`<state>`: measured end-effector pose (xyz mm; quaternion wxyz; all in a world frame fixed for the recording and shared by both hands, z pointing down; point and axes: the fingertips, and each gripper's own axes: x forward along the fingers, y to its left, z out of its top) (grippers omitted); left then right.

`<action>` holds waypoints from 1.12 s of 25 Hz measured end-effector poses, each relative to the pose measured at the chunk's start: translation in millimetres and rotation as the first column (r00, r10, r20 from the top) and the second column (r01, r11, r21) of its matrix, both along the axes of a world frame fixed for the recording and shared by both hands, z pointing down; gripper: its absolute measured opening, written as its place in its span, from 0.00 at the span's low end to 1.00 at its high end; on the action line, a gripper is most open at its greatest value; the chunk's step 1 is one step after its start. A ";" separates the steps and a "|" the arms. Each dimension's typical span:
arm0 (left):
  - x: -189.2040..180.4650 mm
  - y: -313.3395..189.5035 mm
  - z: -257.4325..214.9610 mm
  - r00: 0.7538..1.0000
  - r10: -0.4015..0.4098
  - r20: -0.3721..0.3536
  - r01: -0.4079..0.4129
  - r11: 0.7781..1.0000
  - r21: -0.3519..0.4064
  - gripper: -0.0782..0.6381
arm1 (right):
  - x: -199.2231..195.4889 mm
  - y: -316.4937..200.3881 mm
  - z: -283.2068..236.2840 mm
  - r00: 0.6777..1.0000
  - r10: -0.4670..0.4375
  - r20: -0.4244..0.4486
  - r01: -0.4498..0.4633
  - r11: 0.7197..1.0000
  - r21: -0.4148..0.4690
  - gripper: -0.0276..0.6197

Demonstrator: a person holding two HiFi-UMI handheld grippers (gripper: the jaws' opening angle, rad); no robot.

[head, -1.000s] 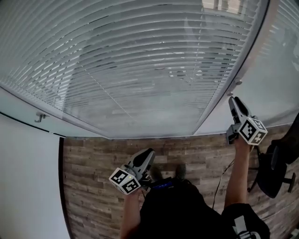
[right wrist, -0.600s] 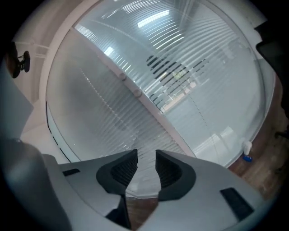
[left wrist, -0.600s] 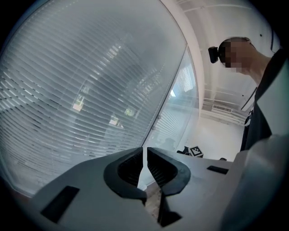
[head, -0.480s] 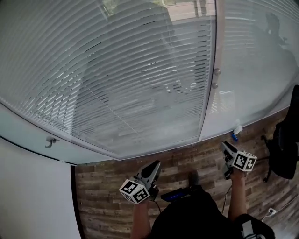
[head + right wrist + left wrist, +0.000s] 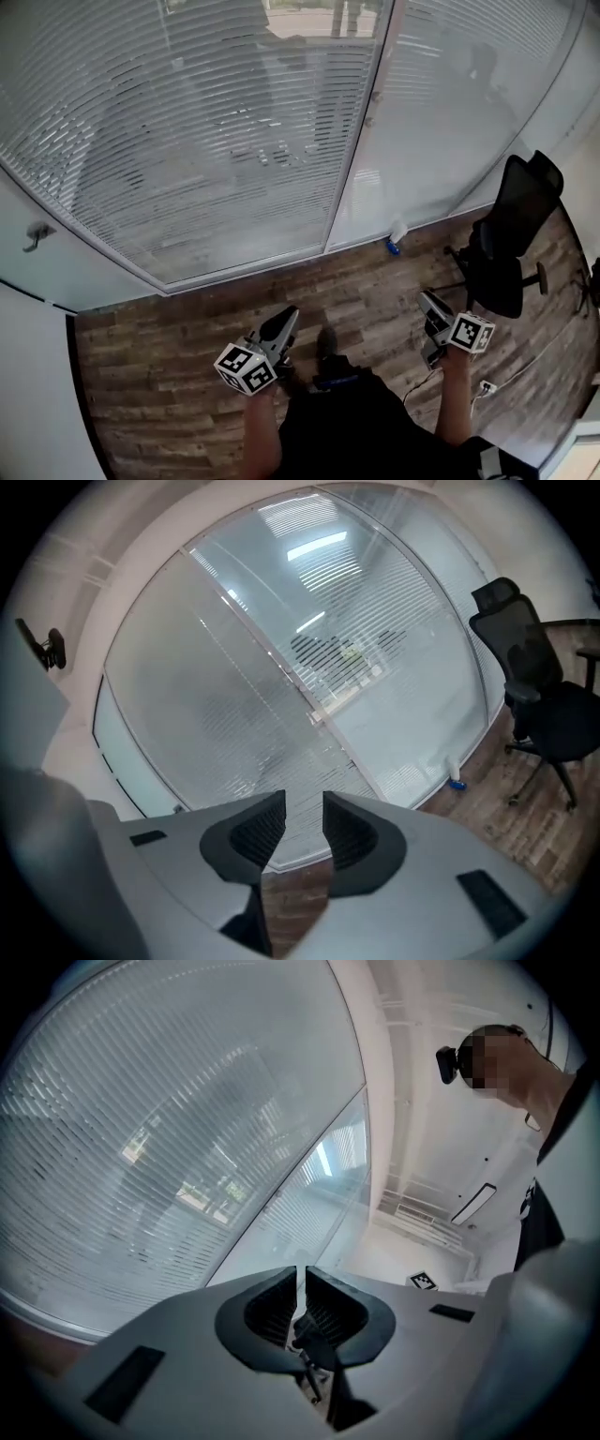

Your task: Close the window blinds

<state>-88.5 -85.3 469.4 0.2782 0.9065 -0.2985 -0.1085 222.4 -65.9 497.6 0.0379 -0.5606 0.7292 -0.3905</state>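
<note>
The window blinds (image 5: pixel 187 122) hang behind glass, well apart from both tongs. Their thin slats look light and bendy, so the little knob (image 5: pixel 375 95) on the frame seems the best place to hold. The left gripper (image 5: pixel 301 1283) has its jaws together, empty. The right gripper (image 5: pixel 304 822) has them apart, empty.

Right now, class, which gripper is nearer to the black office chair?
Right. In the head view the right gripper is close to the black office chair, just below and left of it. The left gripper is much farther off to the chair's left.
</note>
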 end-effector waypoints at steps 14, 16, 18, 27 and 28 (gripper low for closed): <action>31.0 77.1 -31.8 0.990 -0.136 0.029 0.134 0.988 0.078 0.16 | -8.5 48.7 -37.9 0.964 -0.264 0.036 0.255 0.953 0.165 0.24; 60.0 100.8 -31.9 0.991 -0.122 0.054 0.118 0.990 0.075 0.16 | 15.7 66.1 -23.3 0.962 -0.267 0.061 0.256 0.955 0.150 0.24; 83.0 125.6 -29.2 0.989 -0.124 0.081 0.119 0.991 0.069 0.16 | 36.9 82.5 -2.1 0.957 -0.273 0.097 0.261 0.957 0.123 0.24; 86.8 208.1 -36.4 0.941 -0.232 0.246 0.229 0.973 0.043 0.16 | 23.7 125.6 35.1 0.883 -0.411 0.225 0.388 0.911 0.140 0.24; 87.9 210.2 -41.9 0.939 -0.231 0.256 0.225 0.973 0.053 0.16 | 22.2 126.2 34.1 0.881 -0.412 0.232 0.386 0.910 0.152 0.24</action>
